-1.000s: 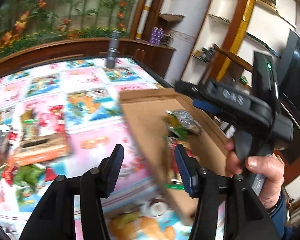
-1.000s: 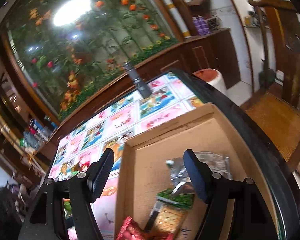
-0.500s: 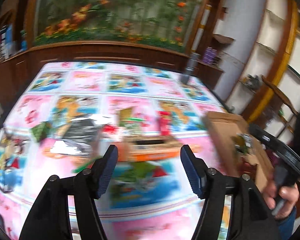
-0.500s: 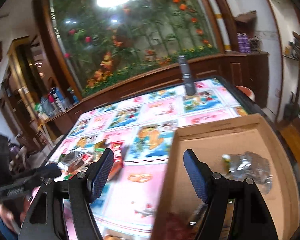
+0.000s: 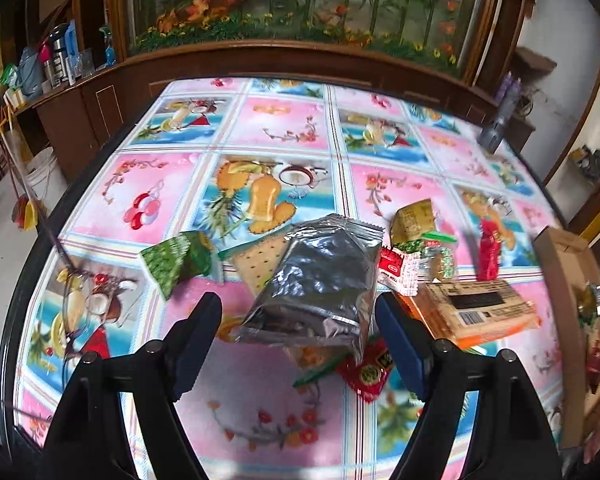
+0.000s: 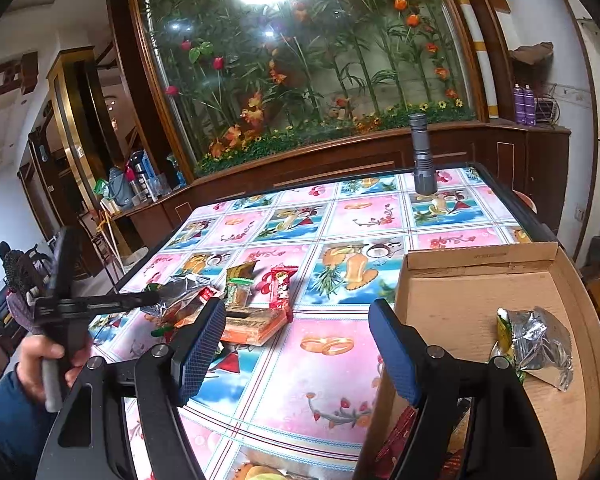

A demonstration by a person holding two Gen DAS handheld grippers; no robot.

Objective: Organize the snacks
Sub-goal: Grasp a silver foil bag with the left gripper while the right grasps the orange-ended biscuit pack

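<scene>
Not much is actually readable here. The orange box [image 5: 476,314] has a barcode and a black panel with print on its top face, but the characters are too small to make out. The red-and-white packet [image 5: 398,274] beside it shows a red logo patch, lettering blurred. The red wrapper [image 5: 366,372] has a round yellow emblem, unreadable. The cardboard box [image 6: 484,258] carries a faint printed line along its back flap, also illegible.

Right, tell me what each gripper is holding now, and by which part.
Nothing. The left gripper is open over the silver foil packet; the right gripper is open, empty, beside the cardboard box.
</scene>
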